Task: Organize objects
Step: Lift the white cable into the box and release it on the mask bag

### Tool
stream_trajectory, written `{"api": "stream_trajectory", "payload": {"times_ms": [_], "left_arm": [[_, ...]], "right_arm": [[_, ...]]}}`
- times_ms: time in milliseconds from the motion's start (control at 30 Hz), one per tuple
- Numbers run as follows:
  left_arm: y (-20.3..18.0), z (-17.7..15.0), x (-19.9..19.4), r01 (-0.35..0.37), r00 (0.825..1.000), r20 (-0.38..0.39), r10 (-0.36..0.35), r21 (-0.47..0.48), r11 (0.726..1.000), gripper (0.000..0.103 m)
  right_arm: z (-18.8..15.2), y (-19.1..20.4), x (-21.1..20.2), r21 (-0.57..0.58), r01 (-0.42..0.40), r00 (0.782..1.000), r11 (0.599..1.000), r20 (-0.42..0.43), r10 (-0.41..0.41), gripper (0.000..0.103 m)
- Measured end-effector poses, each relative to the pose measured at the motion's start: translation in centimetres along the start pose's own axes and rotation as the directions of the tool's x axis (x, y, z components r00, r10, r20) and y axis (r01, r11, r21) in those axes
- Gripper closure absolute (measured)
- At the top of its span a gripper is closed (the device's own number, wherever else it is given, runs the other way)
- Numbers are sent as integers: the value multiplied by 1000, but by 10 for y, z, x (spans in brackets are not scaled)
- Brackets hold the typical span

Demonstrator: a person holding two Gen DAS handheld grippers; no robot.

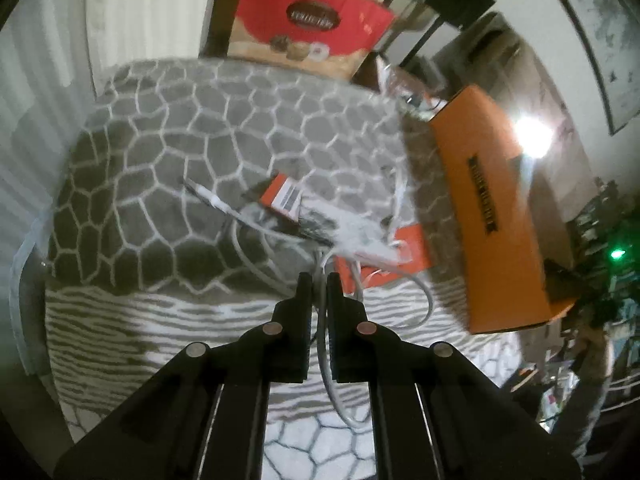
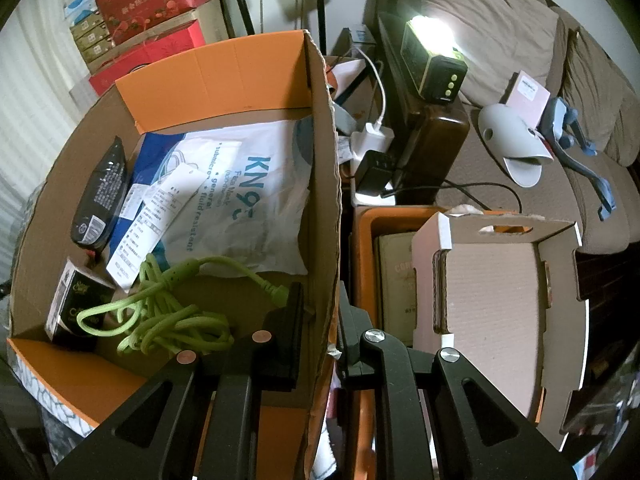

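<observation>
A home living room: cushioned sofa, patterned blanket, stacked gift boxes.

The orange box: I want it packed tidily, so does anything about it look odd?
Yes. The right gripper is clamped on the orange box's side wall, whose top edge is ragged, and a green cable lies loosely tangled inside.

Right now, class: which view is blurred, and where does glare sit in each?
Left wrist view: motion-blurred, worst around the white cable; glare burns beside the orange box. Right wrist view: sharper; the lamp blows out white.
</observation>
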State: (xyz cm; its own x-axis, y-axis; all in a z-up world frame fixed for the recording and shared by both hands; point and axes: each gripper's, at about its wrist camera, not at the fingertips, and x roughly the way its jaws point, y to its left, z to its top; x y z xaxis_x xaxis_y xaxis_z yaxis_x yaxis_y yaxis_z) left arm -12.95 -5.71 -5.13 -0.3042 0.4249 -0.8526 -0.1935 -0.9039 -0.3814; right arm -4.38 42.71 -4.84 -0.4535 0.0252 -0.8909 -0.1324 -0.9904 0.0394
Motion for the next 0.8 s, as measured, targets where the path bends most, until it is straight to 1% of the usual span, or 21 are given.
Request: {"api": "stream_trajectory", "payload": {"times_ms": [233,367,533,800], "left_arm": [[-27,14,-54,54,994,91,-60,60,997,97],[-47,22,-75,71,988,129,-83,95,993,97],[-75,34,-73,85,986,134,-103,133,987,97],[-122,39,-51,109,983,123,-135,192,975,97]], "right_arm": [[0,0,0,1,-1,1000,1000,0,1,89],[0,0,0,1,0,1000,1000,0,0,89],[0,0,0,2,-2,1000,1000,0,2,89],[0,1,-1,2,-4,1000,1000,1,4,89]]}}
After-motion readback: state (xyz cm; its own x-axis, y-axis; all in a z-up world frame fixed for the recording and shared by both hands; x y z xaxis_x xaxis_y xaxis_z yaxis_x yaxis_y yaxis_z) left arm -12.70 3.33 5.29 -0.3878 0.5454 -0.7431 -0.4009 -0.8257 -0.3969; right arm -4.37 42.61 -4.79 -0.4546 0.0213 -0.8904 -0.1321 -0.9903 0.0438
